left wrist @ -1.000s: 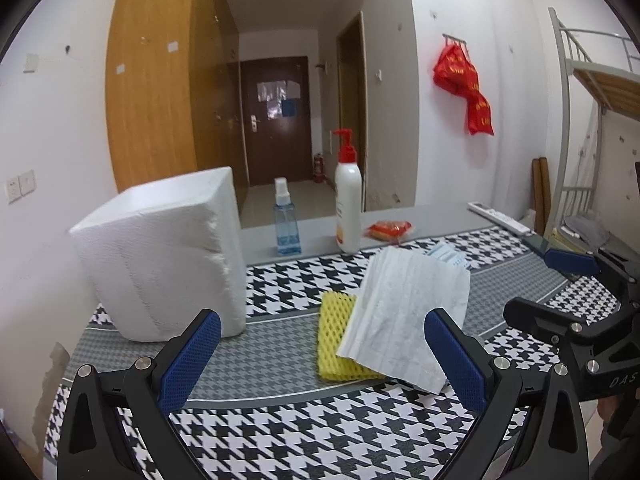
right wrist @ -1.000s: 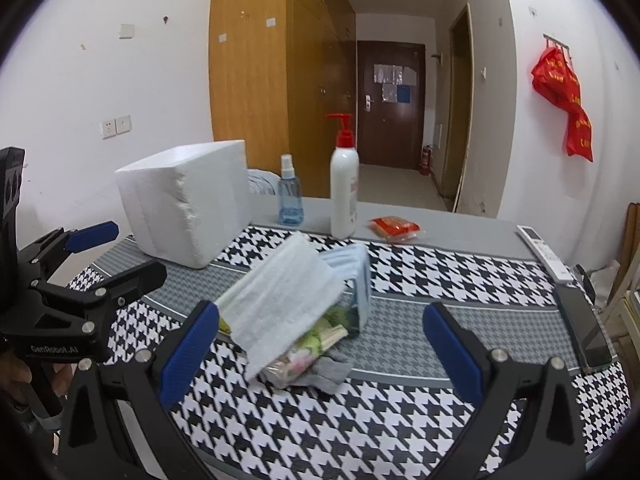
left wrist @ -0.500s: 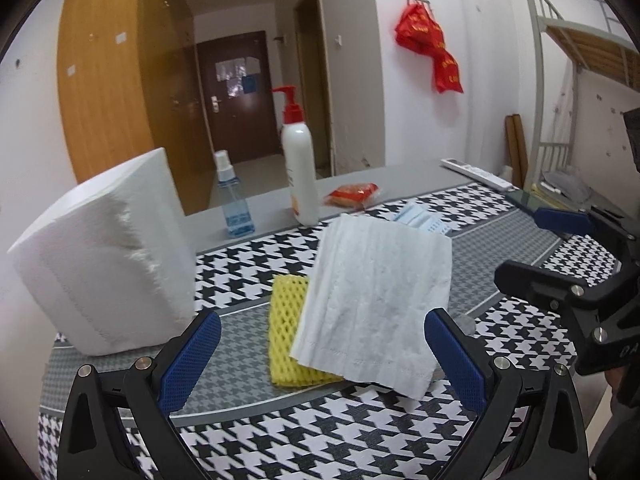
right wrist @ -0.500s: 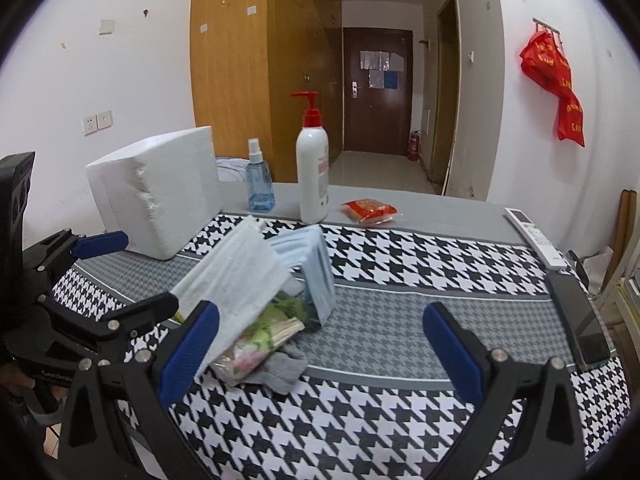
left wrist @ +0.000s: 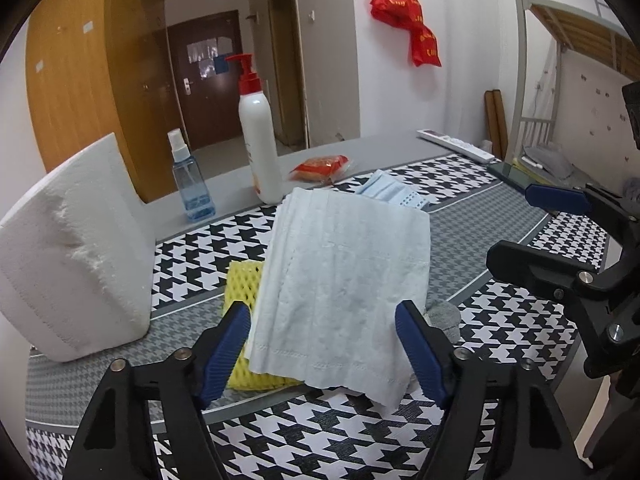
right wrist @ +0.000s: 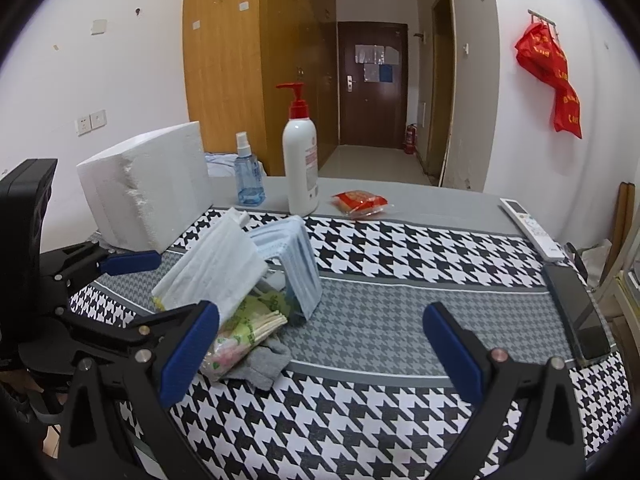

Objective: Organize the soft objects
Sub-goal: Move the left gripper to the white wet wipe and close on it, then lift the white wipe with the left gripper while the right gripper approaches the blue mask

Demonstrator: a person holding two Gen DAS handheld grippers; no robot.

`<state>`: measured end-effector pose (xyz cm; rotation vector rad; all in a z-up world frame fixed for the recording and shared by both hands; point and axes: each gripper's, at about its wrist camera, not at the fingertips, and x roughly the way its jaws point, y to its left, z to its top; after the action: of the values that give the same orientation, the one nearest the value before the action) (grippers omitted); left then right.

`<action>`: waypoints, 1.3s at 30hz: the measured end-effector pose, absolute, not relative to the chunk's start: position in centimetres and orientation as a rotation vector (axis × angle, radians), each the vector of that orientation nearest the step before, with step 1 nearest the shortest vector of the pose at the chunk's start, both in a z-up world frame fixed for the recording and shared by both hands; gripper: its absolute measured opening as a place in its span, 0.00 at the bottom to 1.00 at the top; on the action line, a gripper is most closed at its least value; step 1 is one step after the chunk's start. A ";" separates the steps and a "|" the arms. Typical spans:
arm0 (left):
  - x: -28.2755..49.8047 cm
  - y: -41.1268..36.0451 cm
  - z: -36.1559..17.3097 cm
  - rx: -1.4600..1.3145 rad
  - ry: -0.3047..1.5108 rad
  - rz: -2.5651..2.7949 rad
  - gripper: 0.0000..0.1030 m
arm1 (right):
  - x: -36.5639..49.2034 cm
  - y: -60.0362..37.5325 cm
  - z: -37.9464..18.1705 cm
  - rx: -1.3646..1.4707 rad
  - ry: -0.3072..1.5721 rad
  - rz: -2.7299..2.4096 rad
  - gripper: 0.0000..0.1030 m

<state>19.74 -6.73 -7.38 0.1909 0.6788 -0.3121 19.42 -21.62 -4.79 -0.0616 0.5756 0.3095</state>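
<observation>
A pile of soft things lies mid-table on the houndstooth cloth point(left wrist: 360, 432). On top is a white tissue sheet point(left wrist: 344, 280) point(right wrist: 216, 272). Under it are a yellow foam net point(left wrist: 240, 292), blue face masks point(right wrist: 296, 256), a grey sock point(right wrist: 260, 364) and a green-pink packet point(right wrist: 240, 336). My left gripper point(left wrist: 322, 344) straddles the tissue's near edge. Its jaws are closing with the tissue between them, and the pads point(left wrist: 226, 352) are just clear of it. My right gripper point(right wrist: 320, 356) is open and holds nothing, with the pile by its left finger.
A big white paper-towel block point(left wrist: 72, 260) stands at the left. Behind the pile are a blue spray bottle point(left wrist: 190, 184), a white pump bottle point(left wrist: 260, 148) and a red snack packet point(left wrist: 322, 166). A remote point(right wrist: 532, 232) and a phone point(right wrist: 580, 320) lie near the right edge.
My left gripper has come forward and down onto the pile, and its jaws have narrowed around the tissue. The right gripper has shifted only slightly.
</observation>
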 end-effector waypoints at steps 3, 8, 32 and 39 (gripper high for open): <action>20.0 -7.0 -7.7 0.193 0.697 -0.330 0.60 | 19.5 -21.7 -4.9 -0.062 0.575 0.310 1.00; 20.2 -7.3 -8.1 0.199 0.733 -0.354 0.34 | 19.6 -21.6 -5.0 -0.059 0.582 0.312 1.00; 19.4 -6.4 -6.8 0.205 0.668 -0.329 0.68 | 18.9 -21.2 -4.6 -0.067 0.572 0.313 1.00; 20.8 -7.5 -8.3 0.251 0.734 -0.331 0.55 | 19.2 -21.4 -4.9 -0.059 0.578 0.316 1.00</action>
<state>20.77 -7.47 -8.28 0.2511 0.7341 -0.3306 19.23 -21.44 -4.86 -0.0591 0.5784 0.3162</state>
